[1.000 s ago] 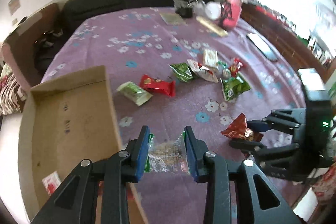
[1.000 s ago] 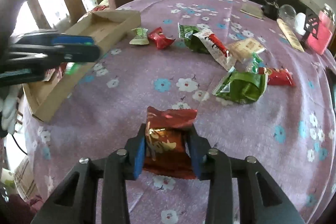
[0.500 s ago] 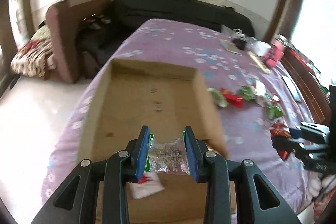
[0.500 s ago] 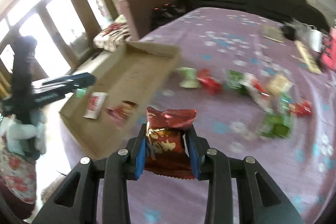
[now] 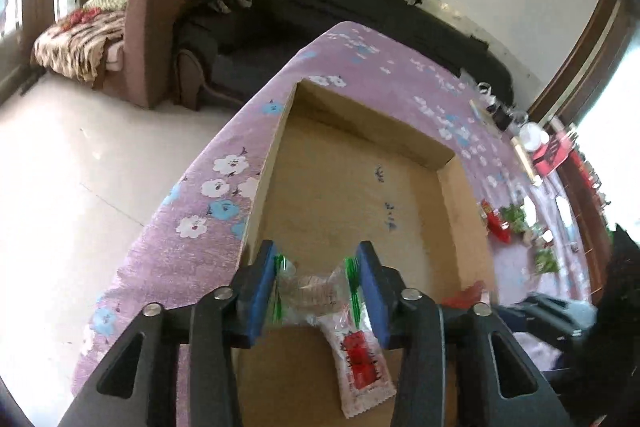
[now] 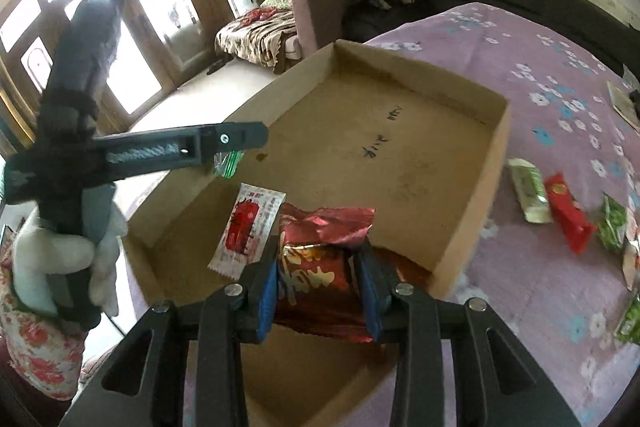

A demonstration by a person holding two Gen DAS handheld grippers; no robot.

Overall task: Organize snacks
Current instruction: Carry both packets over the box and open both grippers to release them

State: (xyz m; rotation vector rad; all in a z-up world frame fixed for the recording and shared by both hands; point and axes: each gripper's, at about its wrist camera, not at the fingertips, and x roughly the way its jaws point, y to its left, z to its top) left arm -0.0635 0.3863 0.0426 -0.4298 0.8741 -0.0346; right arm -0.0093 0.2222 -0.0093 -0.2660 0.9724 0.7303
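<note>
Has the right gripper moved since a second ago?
Yes. The right gripper, shut on the red foil snack packet, went from over the purple tablecloth to above the cardboard box.

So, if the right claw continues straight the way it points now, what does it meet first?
Probably the floor of the cardboard box, just past the red packet between its pads. The white sachet lies slightly left of that line; depth is unclear.
</note>
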